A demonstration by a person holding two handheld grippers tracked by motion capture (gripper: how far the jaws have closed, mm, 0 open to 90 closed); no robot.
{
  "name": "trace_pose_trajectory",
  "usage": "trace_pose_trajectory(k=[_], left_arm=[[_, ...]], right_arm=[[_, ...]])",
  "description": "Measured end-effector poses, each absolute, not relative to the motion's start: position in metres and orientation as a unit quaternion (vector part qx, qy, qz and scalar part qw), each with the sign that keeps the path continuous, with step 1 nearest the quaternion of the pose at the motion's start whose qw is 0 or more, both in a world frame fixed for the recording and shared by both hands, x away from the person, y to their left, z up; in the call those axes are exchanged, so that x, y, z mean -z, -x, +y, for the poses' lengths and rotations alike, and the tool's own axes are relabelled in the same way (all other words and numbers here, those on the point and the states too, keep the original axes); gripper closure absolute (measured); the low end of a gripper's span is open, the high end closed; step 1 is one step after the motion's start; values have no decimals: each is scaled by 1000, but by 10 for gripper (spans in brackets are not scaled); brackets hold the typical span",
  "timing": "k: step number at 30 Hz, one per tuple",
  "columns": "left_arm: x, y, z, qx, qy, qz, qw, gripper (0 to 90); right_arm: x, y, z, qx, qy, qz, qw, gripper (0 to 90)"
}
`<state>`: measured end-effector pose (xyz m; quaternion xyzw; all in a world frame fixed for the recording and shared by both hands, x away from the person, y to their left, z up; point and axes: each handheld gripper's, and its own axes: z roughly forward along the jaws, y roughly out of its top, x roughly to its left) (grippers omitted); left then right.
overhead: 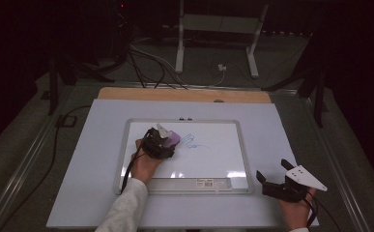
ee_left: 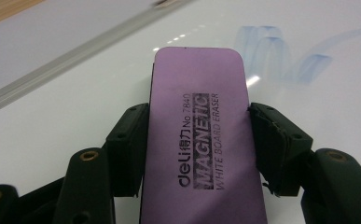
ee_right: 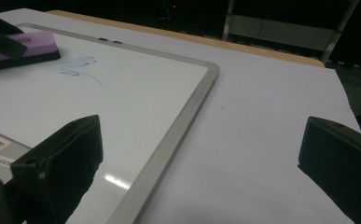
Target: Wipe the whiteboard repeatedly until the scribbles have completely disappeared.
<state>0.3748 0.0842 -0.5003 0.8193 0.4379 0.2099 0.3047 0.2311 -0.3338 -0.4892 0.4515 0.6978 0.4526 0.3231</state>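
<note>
Meanwhile left gripper (ee_left: 197,140) clamps the purple eraser (ee_left: 201,140) on the whiteboard (overhead: 223,159), right gripper (ee_right: 201,154) gaping empty

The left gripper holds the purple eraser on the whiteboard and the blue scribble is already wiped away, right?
Not wiped: the blue scribble is on the whiteboard, beside the purple eraser clamped in the left gripper, as the left gripper view shows.

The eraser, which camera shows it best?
The left gripper view: the purple eraser sits close up between the left gripper, printed label readable. The high view shows it small on the whiteboard; the right gripper view catches it at its left edge.
</note>
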Motion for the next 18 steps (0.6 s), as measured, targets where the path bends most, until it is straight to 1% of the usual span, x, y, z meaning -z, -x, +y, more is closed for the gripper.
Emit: trace_pose_trajectory(k=[2, 3, 6, 10, 14, 18], left_arm=[[501, -376, 85, -204, -814, 448, 308, 420], [500, -375, 83, -209, -816, 444, 305, 420], [501, -371, 76, -201, -822, 433, 311, 420], [500, -361, 60, -187, -838, 401, 321, 420], [501, -351, 46, -153, -856, 360, 338, 420], [501, -351, 45, -155, -856, 357, 340, 420]], right_arm=[[489, -231, -333, -452, -451, 698, 323, 2], [489, -231, -333, -452, -451, 699, 322, 2], [490, -232, -332, -451, -450, 700, 322, 2], [490, -232, -331, -451, -449, 701, 322, 2], [490, -232, -331, -451, -449, 701, 322, 2], [490, -232, -332, -451, -450, 700, 322, 2]])
